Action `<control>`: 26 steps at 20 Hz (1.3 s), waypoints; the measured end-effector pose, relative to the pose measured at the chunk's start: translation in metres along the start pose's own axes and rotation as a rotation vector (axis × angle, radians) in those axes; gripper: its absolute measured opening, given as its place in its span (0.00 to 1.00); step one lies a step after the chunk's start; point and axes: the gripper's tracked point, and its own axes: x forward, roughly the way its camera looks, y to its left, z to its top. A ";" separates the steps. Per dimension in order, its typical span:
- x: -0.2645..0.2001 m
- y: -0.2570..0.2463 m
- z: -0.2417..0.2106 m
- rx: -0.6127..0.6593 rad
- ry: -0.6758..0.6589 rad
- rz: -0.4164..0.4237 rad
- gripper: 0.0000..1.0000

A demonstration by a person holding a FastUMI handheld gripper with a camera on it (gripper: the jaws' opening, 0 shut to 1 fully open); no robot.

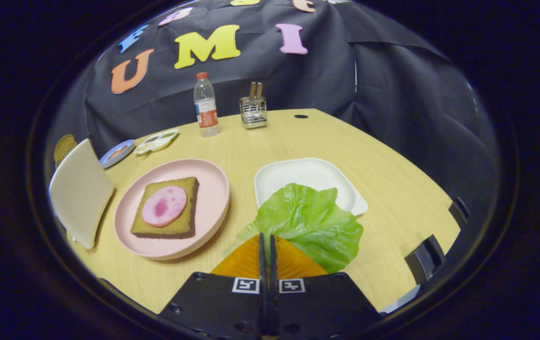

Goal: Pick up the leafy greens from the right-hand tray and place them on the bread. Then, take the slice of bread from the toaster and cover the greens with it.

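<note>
Closed together, the gripper (pixel 267 238) pinches the stalk end of the leafy greens (pixel 308 222), which hang over the near rim of the white tray (pixel 274 177). So the pick looks done. Left of it sits the pink plate (pixel 211 208) with the bread (pixel 181 225) and a round slice of ham (pixel 164 206). Placing the leaf and covering it remain.
</note>
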 end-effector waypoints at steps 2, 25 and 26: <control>-0.014 -0.002 0.009 -0.007 -0.041 -0.012 0.00; -0.051 0.140 0.074 -0.101 -0.193 0.193 0.00; -0.047 0.150 0.069 -0.107 -0.177 0.211 0.00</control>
